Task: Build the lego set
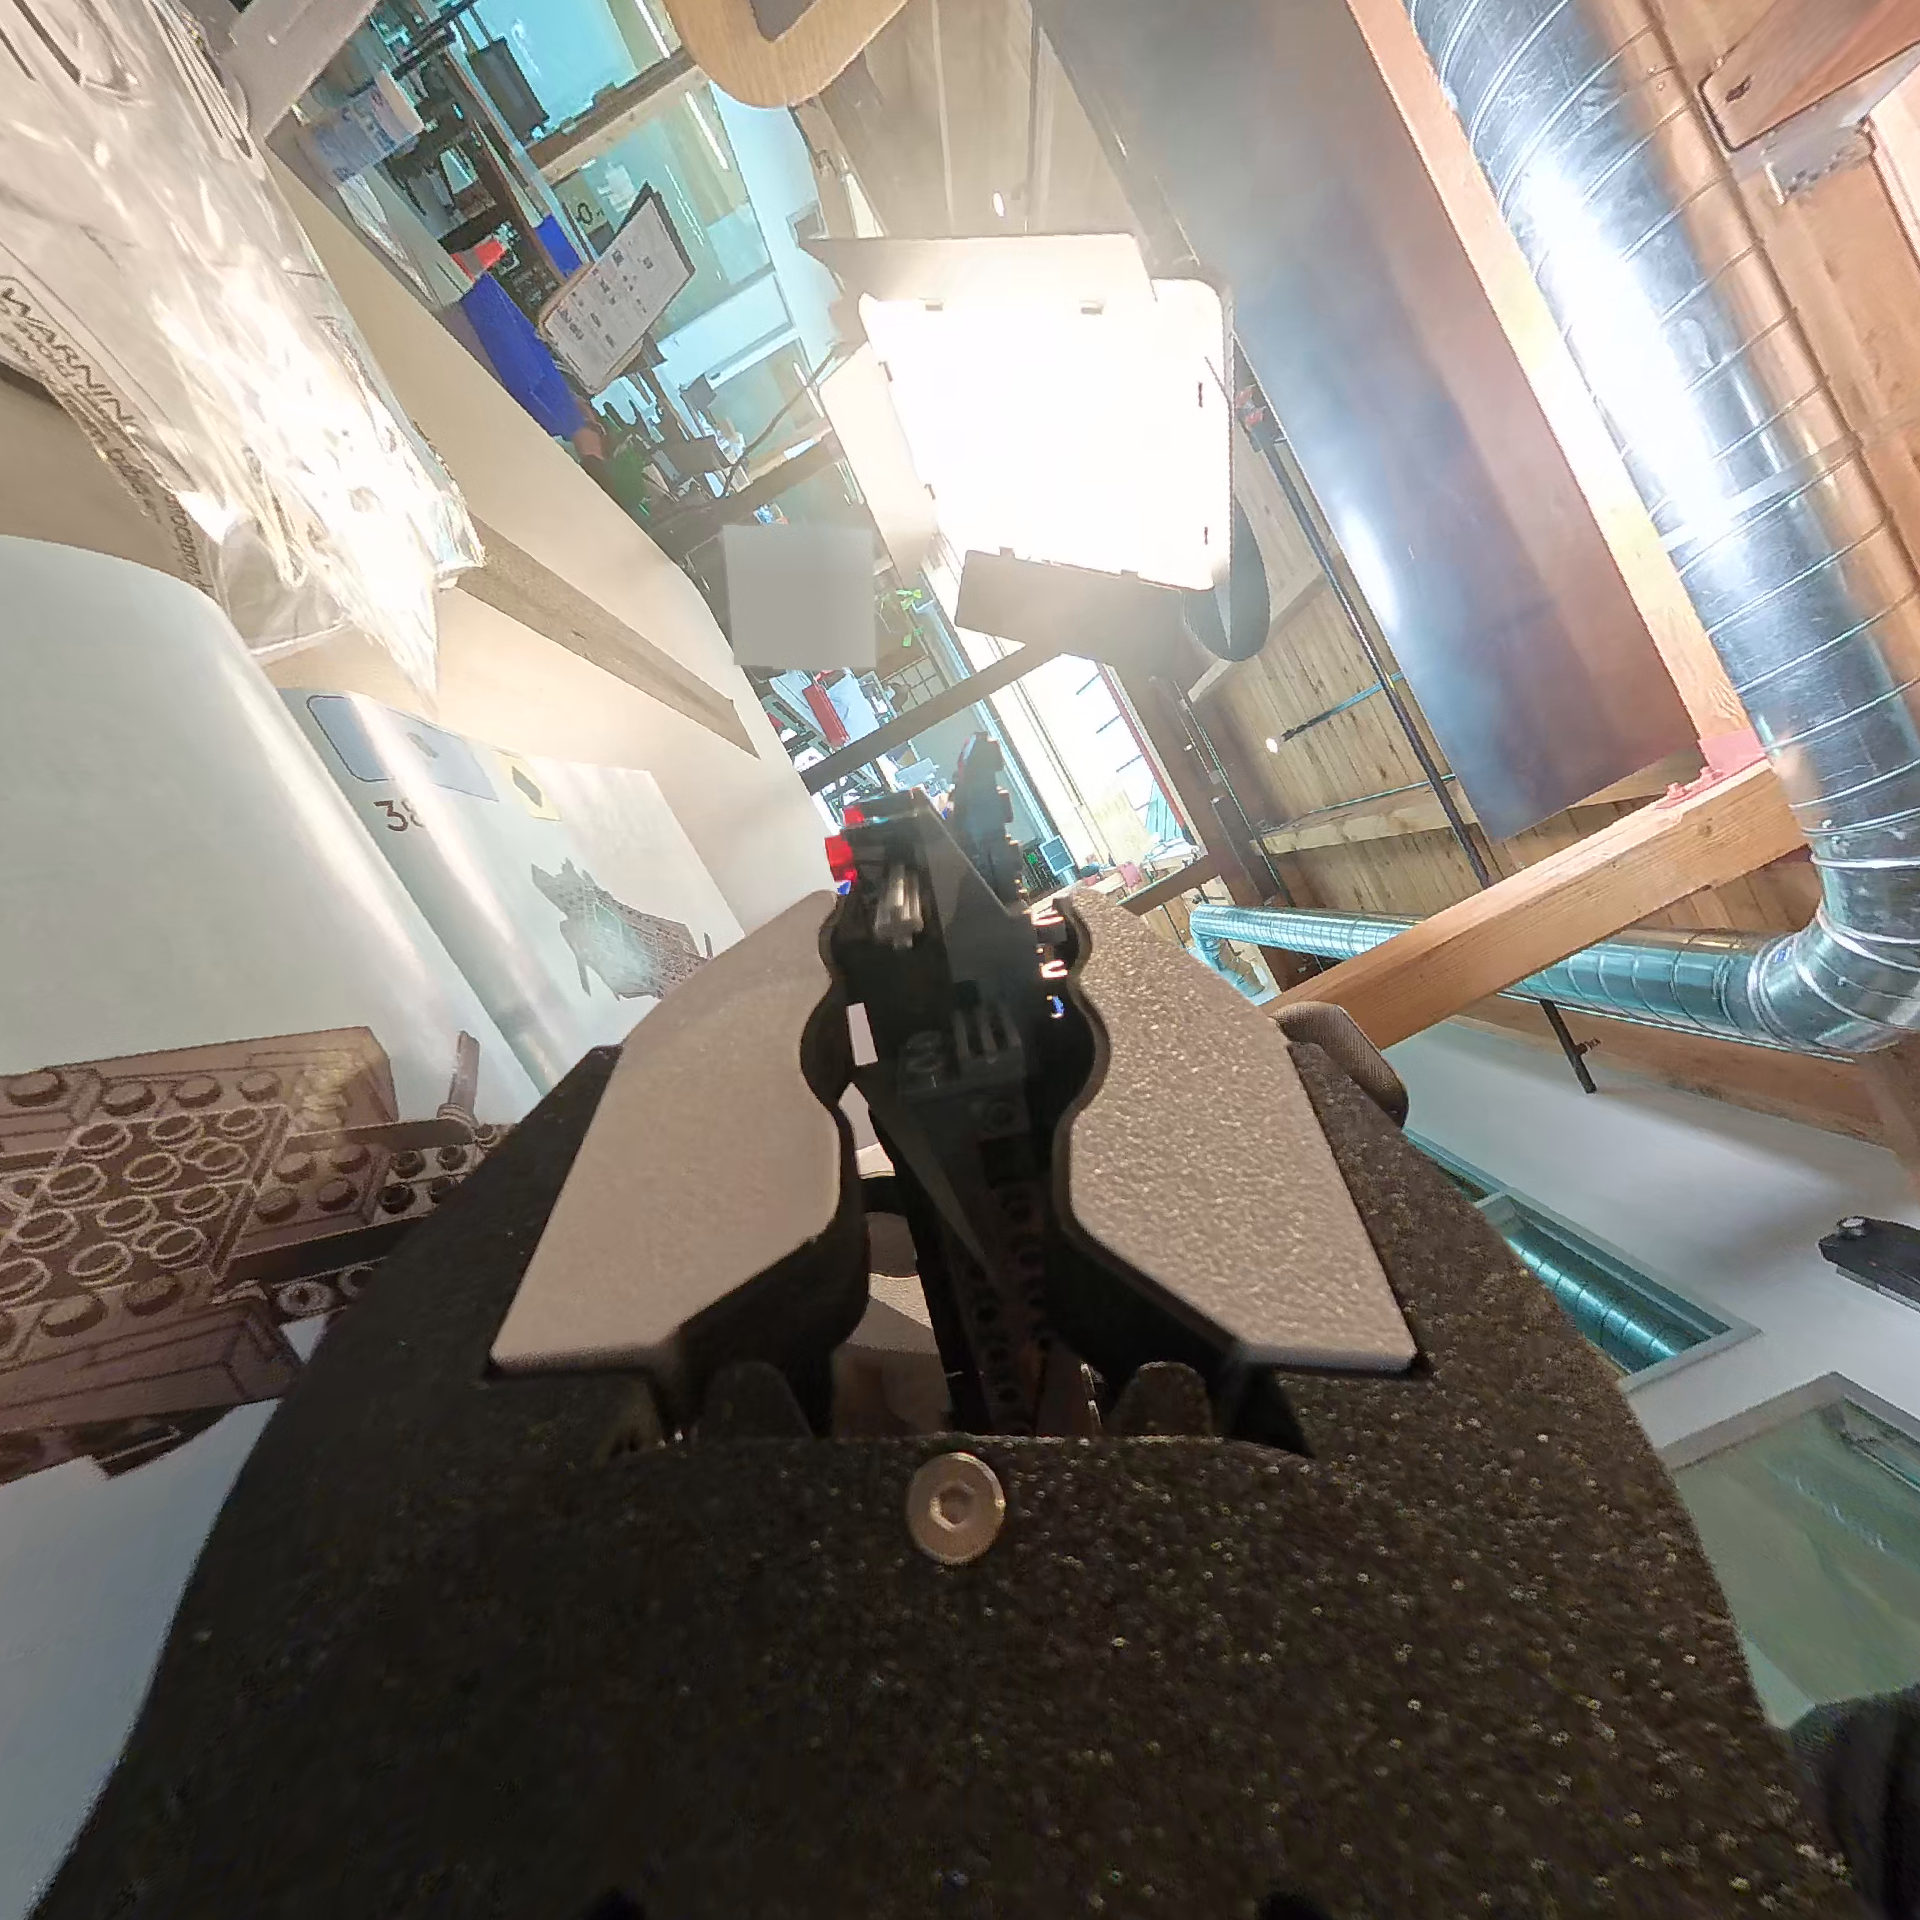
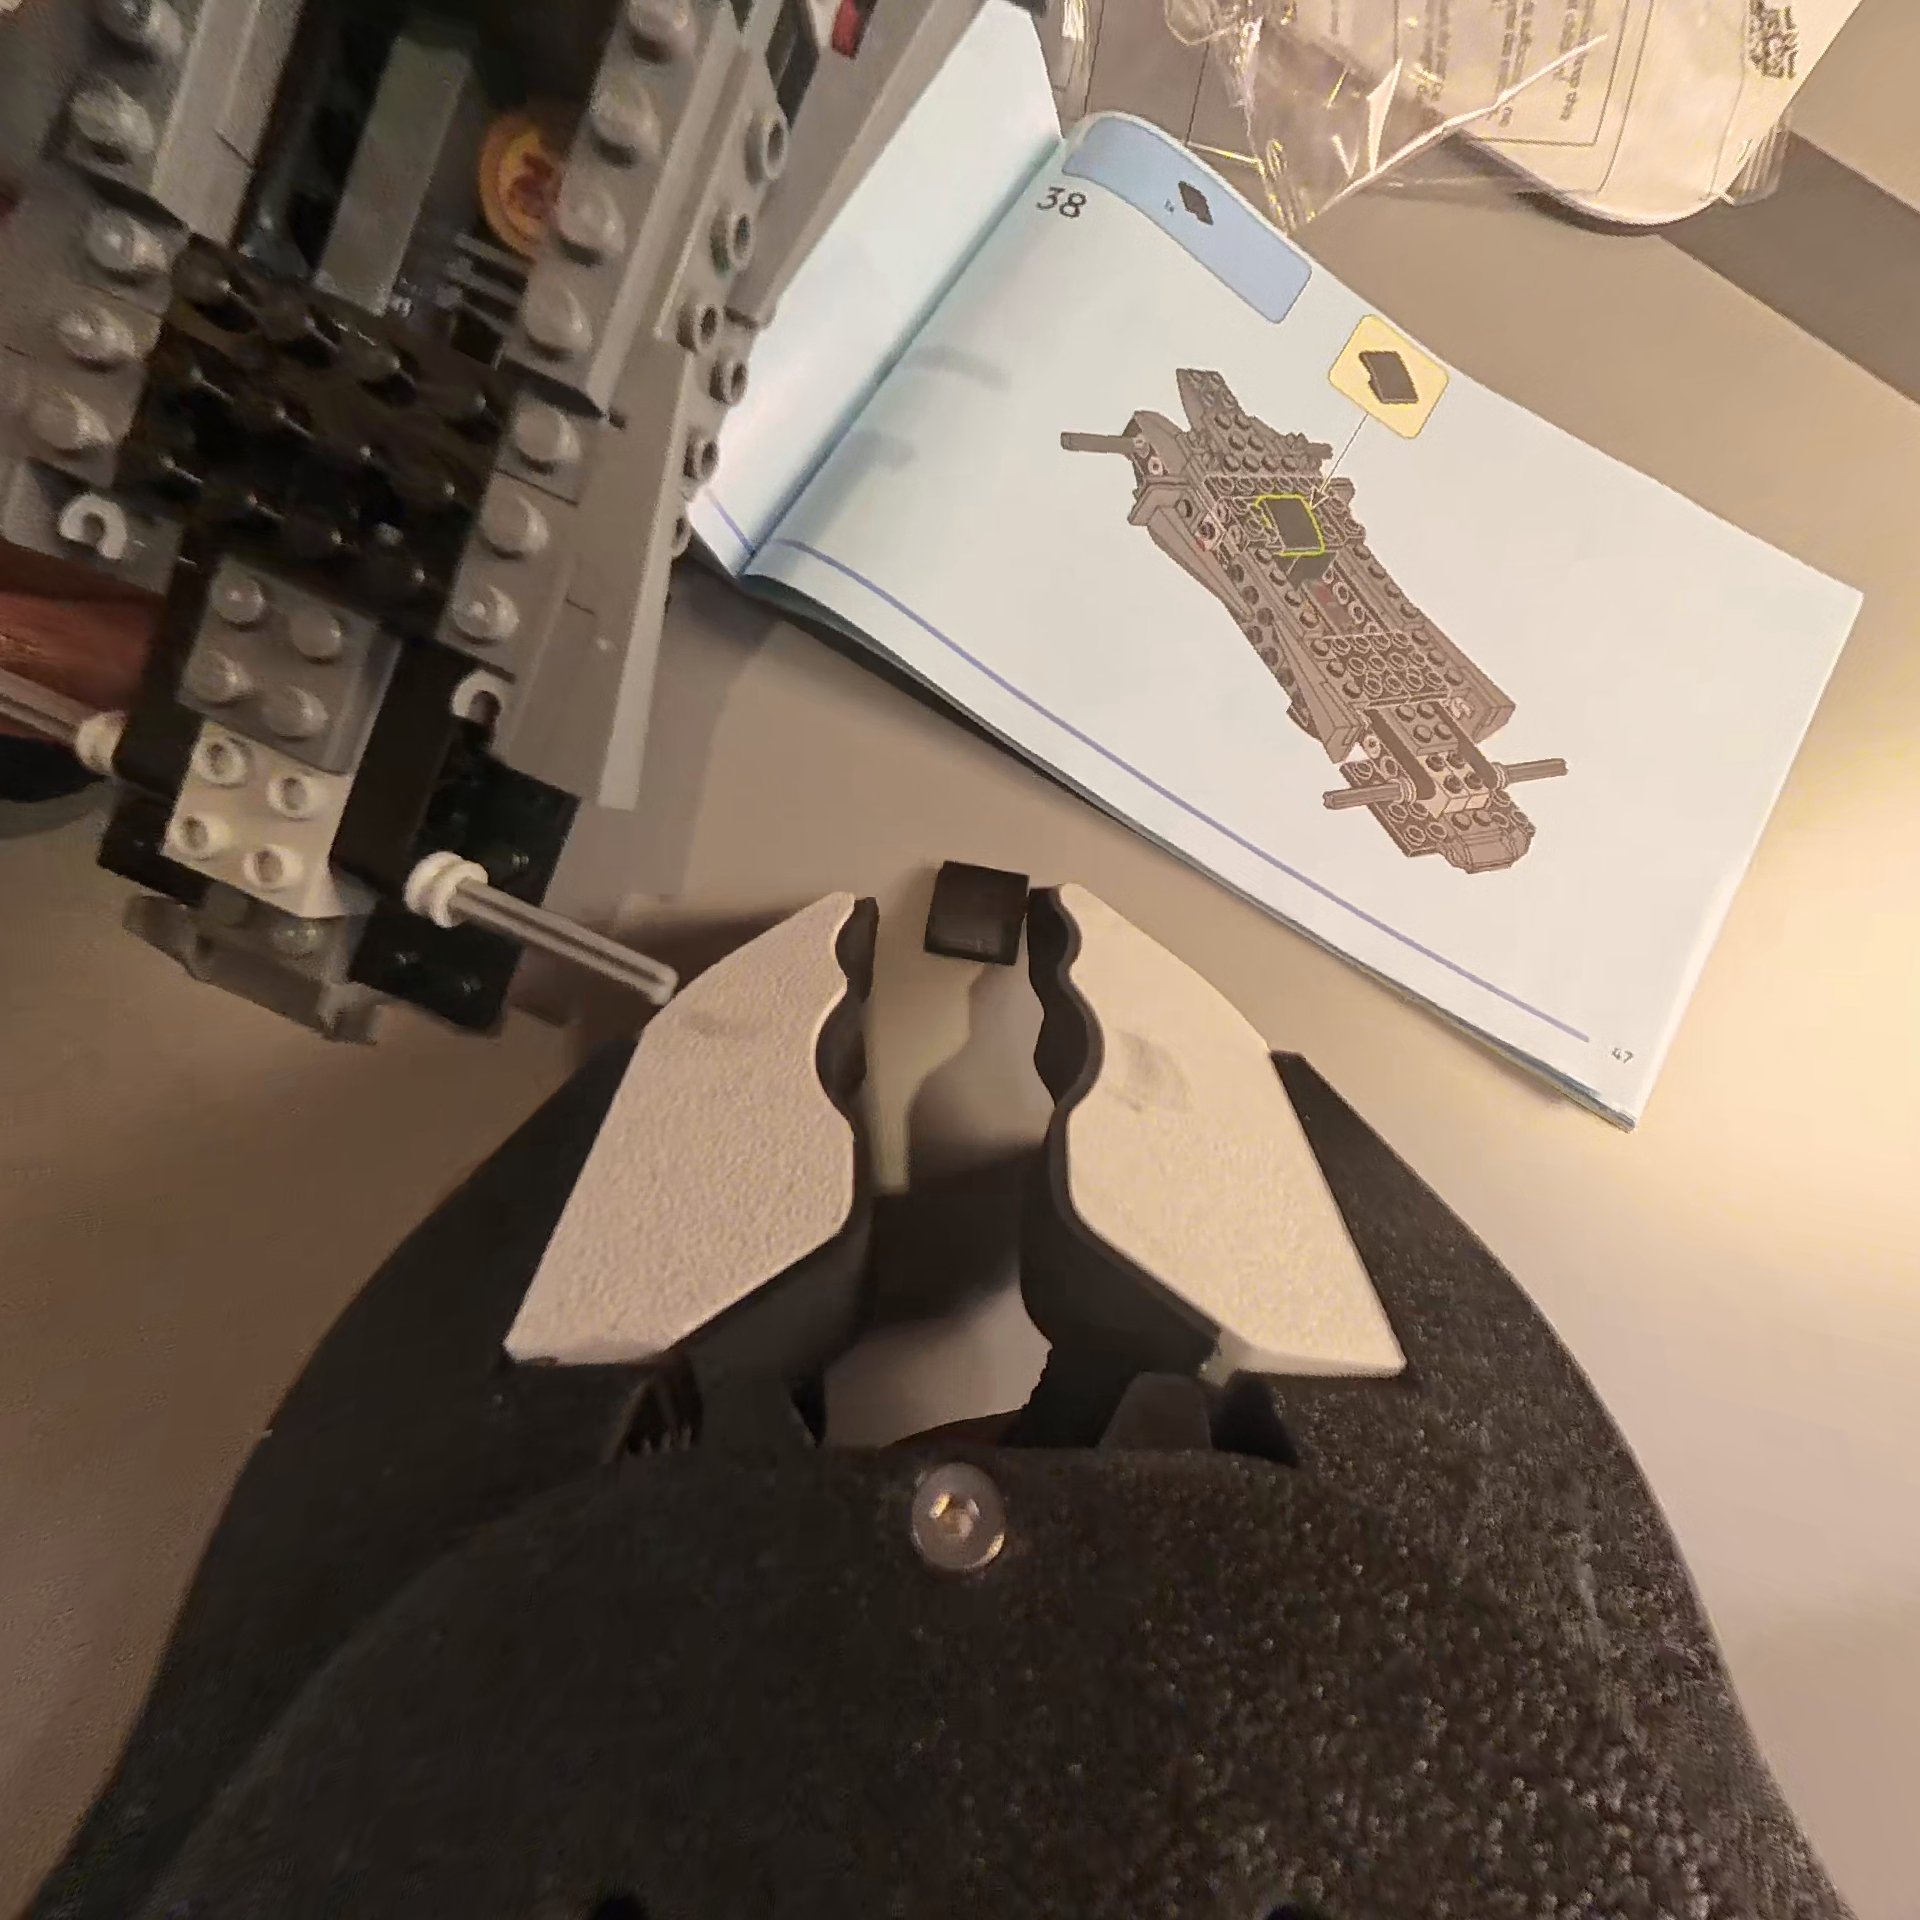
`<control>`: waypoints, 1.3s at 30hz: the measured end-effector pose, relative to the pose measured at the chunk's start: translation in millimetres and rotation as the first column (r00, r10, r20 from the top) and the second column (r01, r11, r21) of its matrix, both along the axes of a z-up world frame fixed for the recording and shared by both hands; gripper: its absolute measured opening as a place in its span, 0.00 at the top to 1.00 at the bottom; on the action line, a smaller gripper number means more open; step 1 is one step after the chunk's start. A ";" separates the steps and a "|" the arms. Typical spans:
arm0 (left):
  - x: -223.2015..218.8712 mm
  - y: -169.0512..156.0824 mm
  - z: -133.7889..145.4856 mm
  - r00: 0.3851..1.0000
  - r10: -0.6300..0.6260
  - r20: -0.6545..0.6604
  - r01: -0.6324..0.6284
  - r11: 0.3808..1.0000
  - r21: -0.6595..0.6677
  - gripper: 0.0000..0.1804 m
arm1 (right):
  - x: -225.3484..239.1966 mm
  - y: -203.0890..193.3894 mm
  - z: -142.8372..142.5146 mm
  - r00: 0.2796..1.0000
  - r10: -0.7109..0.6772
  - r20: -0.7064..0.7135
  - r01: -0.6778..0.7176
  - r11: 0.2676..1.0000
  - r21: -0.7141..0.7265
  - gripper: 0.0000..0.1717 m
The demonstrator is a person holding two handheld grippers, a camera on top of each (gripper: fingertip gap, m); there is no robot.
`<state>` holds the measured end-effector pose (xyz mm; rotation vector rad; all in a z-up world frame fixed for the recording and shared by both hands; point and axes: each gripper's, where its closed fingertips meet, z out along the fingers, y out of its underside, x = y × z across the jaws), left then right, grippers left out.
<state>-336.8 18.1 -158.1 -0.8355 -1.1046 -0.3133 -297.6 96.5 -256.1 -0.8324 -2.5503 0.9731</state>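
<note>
My left gripper (image 1: 956, 935) is shut on a grey and black brick model (image 1: 935, 997), held up off the table; both pads press on its dark sides. The same model (image 2: 343, 468) fills the upper left of the right wrist view, with a grey axle (image 2: 561, 940) sticking out of its near end. My right gripper (image 2: 951, 904) is open, low over the table (image 2: 312, 1195). A small black square tile (image 2: 974, 912) lies between its fingertips. The tile touches the right finger (image 2: 1049, 935), and a gap shows between it and the left finger.
An open instruction booklet (image 2: 1299, 582) lies on the table beyond and to the right of the tile; it also shows in the left wrist view (image 1: 582, 883). Clear plastic bags (image 2: 1507, 94) lie at the far right edge. The grippers' ends are close to 12 centimetres from one another.
</note>
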 end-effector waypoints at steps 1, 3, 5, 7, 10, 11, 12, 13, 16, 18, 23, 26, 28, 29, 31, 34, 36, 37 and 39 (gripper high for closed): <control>-0.4 -1.4 -0.4 1.000 0.006 0.004 -0.006 1.000 0.005 0.80 | -1.0 -0.9 0.0 1.000 0.001 -0.004 -0.001 1.000 0.001 0.84; -1.6 -5.1 -1.5 1.000 0.021 0.019 -0.022 1.000 0.023 0.80 | -3.4 0.1 0.1 1.000 -0.010 -0.019 0.010 1.000 0.008 0.88; -2.3 -8.2 -2.6 0.999 0.036 0.032 -0.037 0.999 0.038 0.80 | -4.2 2.8 0.1 0.999 -0.022 -0.030 0.022 1.000 0.019 0.91; -1.5 -9.8 -3.0 0.998 0.051 0.037 -0.052 0.998 0.045 0.80 | -2.5 5.4 -0.1 0.999 -0.023 -0.025 0.024 0.999 0.026 0.91; 0.1 -9.7 -3.3 0.997 0.066 0.038 -0.068 0.996 0.050 0.80 | -2.0 9.7 0.8 0.999 -0.033 -0.016 0.033 0.999 0.007 0.91; 0.2 -10.0 -3.1 0.996 0.075 0.037 -0.077 0.996 0.051 0.80 | -1.3 10.7 1.6 0.999 -0.039 -0.002 0.039 0.999 -0.009 0.91; 0.6 -10.3 -3.1 0.996 0.086 0.036 -0.087 0.995 0.052 0.80 | 0.0 11.5 2.7 0.999 -0.041 0.012 0.041 0.999 -0.026 0.91; 0.9 -10.5 -2.9 0.995 0.096 0.036 -0.097 0.994 0.054 0.80 | 0.9 12.3 5.2 0.999 -0.044 0.020 0.045 0.998 -0.046 0.91; 2.2 -9.5 -3.6 0.990 0.130 0.048 -0.133 0.988 0.079 0.80 | 2.0 14.3 23.5 0.998 -0.068 0.018 0.069 0.989 -0.129 0.91; 4.3 -6.3 -3.8 0.988 0.147 0.057 -0.152 0.983 0.104 0.80 | 3.5 13.0 44.7 0.996 -0.086 0.004 0.085 0.976 -0.202 0.91; 12.2 6.6 -7.7 0.975 0.196 0.105 -0.211 0.965 0.158 0.80 | 13.9 -6.0 102.1 0.994 -0.070 -0.085 0.041 0.950 -0.310 0.91; 18.7 18.5 -10.6 0.973 0.184 0.141 -0.211 0.955 0.208 0.80 | 17.4 -25.0 119.1 0.991 -0.029 -0.131 -0.012 0.953 -0.302 0.91; 22.6 25.1 -10.3 0.973 0.179 0.145 -0.209 0.952 0.223 0.80 | 16.1 -34.4 114.6 0.991 -0.014 -0.137 -0.023 0.964 -0.265 0.91; 24.4 27.7 -10.4 0.973 0.180 0.145 -0.209 0.953 0.221 0.80 | 15.4 -37.4 111.3 0.991 -0.013 -0.135 -0.022 0.968 -0.251 0.91; 27.1 30.6 -10.5 0.971 0.187 0.147 -0.216 0.951 0.220 0.80 | 14.6 -41.3 104.9 0.992 -0.017 -0.127 -0.013 0.973 -0.231 0.91; 29.3 30.5 -12.4 0.966 0.201 0.162 -0.234 0.945 0.227 0.80 | 13.0 -42.5 99.6 0.991 -0.028 -0.133 0.001 0.980 -0.198 0.91; 29.8 29.2 -13.1 0.964 0.205 0.170 -0.242 0.941 0.236 0.80 | 11.6 -42.5 96.6 0.990 -0.033 -0.139 0.008 0.984 -0.176 0.91; 29.9 28.8 -13.1 0.964 0.205 0.171 -0.243 0.940 0.240 0.80 | 10.9 -43.1 95.3 0.990 -0.036 -0.139 0.012 0.985 -0.169 0.91; 29.3 27.8 -14.2 0.961 0.211 0.177 -0.250 0.938 0.240 0.80 | 9.4 -45.2 92.9 0.990 -0.038 -0.138 0.016 0.987 -0.159 0.91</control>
